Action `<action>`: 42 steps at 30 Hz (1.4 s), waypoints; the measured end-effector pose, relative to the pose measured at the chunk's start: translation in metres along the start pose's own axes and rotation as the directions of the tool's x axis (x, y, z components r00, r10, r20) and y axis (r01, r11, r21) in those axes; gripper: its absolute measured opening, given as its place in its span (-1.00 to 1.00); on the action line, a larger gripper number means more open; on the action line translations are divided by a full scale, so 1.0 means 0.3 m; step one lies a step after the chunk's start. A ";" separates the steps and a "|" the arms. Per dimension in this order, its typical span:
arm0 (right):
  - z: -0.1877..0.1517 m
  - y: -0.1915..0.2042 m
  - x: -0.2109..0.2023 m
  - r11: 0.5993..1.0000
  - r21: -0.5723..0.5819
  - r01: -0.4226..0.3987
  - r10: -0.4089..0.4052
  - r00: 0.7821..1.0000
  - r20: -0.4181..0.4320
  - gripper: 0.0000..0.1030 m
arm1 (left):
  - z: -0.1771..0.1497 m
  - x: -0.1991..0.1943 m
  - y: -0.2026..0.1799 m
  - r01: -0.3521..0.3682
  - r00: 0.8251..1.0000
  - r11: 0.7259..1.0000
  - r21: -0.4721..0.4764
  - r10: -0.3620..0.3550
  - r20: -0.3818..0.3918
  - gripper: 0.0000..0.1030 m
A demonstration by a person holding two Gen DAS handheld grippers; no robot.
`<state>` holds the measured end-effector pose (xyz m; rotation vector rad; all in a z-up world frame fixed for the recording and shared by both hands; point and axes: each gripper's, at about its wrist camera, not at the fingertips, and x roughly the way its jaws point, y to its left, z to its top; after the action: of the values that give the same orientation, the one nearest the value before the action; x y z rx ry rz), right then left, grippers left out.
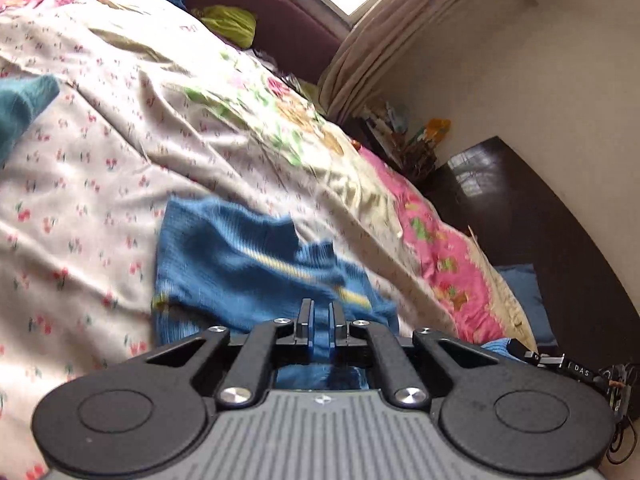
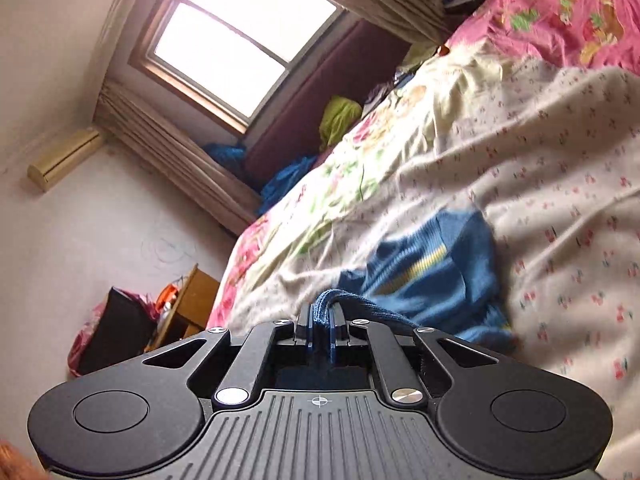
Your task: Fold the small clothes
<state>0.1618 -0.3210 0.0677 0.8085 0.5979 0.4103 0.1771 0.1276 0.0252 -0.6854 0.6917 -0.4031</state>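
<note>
A small blue knit sweater (image 1: 240,264) with a yellow stripe lies on the floral bedsheet (image 1: 100,168). My left gripper (image 1: 321,312) is shut on its near edge, with blue fabric pinched between the fingers. In the right wrist view the same sweater (image 2: 432,276) lies ahead and to the right. My right gripper (image 2: 321,312) is shut on a bunched blue edge of it that loops over the fingertips. Both views are motion-blurred.
A teal garment (image 1: 24,100) lies at the left on the bed. Green cloth (image 1: 230,24) and blue cloth (image 2: 288,180) sit by the maroon headboard (image 2: 320,96). A pink quilt (image 1: 436,248) borders the bed edge. A dark cabinet (image 1: 520,216) and a wooden nightstand (image 2: 196,304) flank the bed.
</note>
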 end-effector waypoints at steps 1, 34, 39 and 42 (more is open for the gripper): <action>0.029 -0.013 0.047 1.000 0.011 0.006 -0.006 1.000 0.011 -0.86 | 0.036 0.030 0.013 -0.003 1.000 1.000 -0.006 0.003 0.016 -0.66; 0.146 -0.100 0.427 0.973 -0.076 0.217 -0.217 0.976 0.004 -0.90 | -0.064 0.160 0.029 -0.154 0.978 0.970 0.187 0.176 -0.109 -0.70; 0.205 -0.087 0.435 0.977 -0.049 0.206 -0.203 0.977 0.060 -0.90 | 0.097 0.145 0.030 -0.163 0.987 0.972 0.169 0.163 0.015 -0.70; 0.226 -0.102 0.489 0.972 -0.022 0.235 -0.232 0.969 0.078 -0.90 | 0.186 0.176 0.049 -0.205 0.978 0.964 0.169 0.195 0.077 -0.70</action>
<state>0.3204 -0.2963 0.0313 0.7111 0.6075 0.1722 0.2550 0.1335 0.0233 -0.4528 0.6533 -0.2525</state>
